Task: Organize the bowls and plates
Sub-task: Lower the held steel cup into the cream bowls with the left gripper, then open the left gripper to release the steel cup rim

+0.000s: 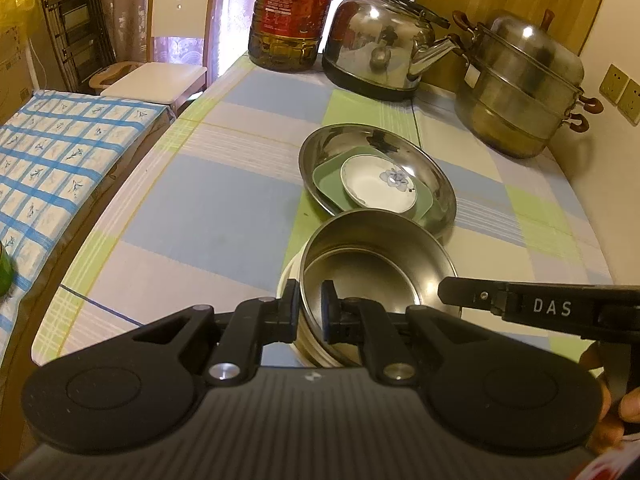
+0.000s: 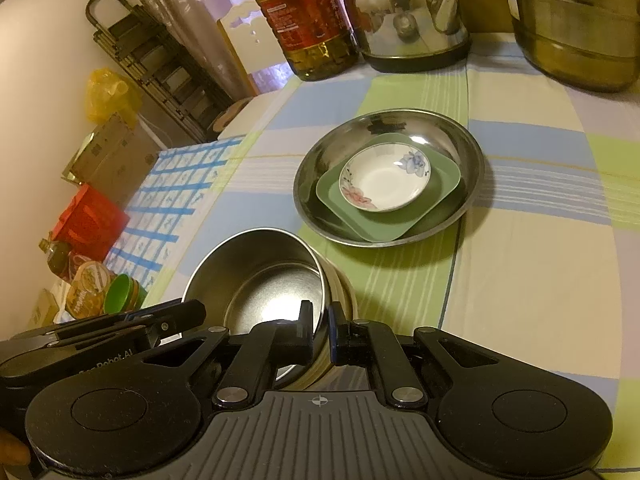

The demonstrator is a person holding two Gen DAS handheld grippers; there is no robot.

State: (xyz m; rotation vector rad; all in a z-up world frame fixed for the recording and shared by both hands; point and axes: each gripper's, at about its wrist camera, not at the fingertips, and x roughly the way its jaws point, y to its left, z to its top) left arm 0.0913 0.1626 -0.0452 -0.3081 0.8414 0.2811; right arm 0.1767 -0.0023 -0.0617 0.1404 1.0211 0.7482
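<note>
A steel bowl leans tilted inside a pale outer bowl near the table's front. My left gripper is shut on the steel bowl's near rim, one pad inside and one outside. My right gripper is shut on the rim at the bowl's other side. Each gripper shows in the other's view, the right gripper and the left gripper. Behind the bowls a steel plate holds a green square plate, with a small white floral dish on top.
At the table's back stand an oil bottle, a steel kettle and a stacked steamer pot. A blue-checked side table with jars lies left; a chair stands behind it.
</note>
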